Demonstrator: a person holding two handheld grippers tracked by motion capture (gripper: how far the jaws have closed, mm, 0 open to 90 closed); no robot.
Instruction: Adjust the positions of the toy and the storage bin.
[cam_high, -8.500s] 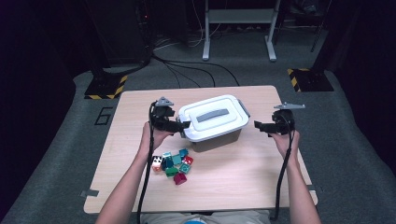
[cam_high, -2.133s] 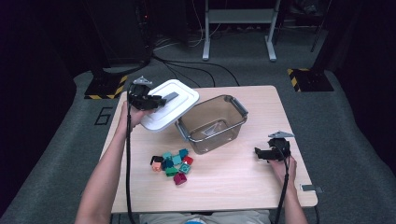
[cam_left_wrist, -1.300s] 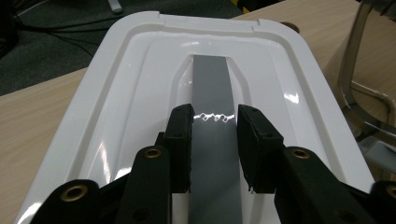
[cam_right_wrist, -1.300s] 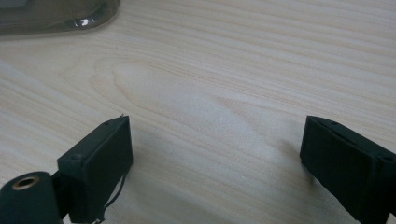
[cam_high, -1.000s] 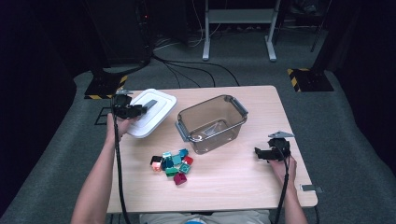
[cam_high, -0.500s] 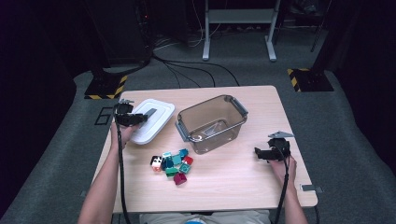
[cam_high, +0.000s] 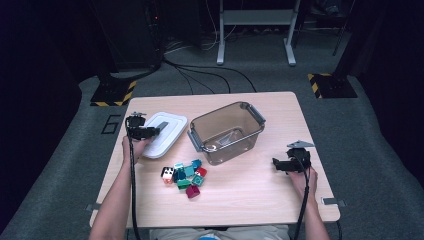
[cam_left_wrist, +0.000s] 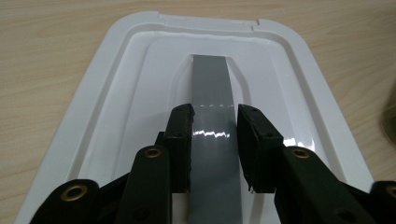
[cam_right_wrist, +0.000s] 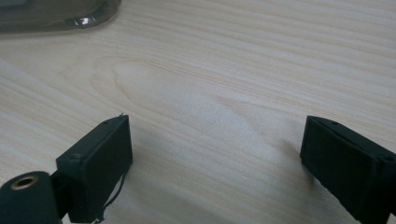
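In the high view, the white lid was seen lying flat on the bench at about nine o'clock from the clear container, just beside it. The left hand-held gripper was clamped on the lid's grey handle. A cluster of coloured blocks was seen at about seven o'clock from the container. The right hand-held gripper was held at about four o'clock from it, apart from everything.

In the left gripper view, the handle was pinched between the two pads of the left hand-held gripper.

In the right gripper view, the right hand-held gripper was spread wide over bare bench, with nothing between the jaws.
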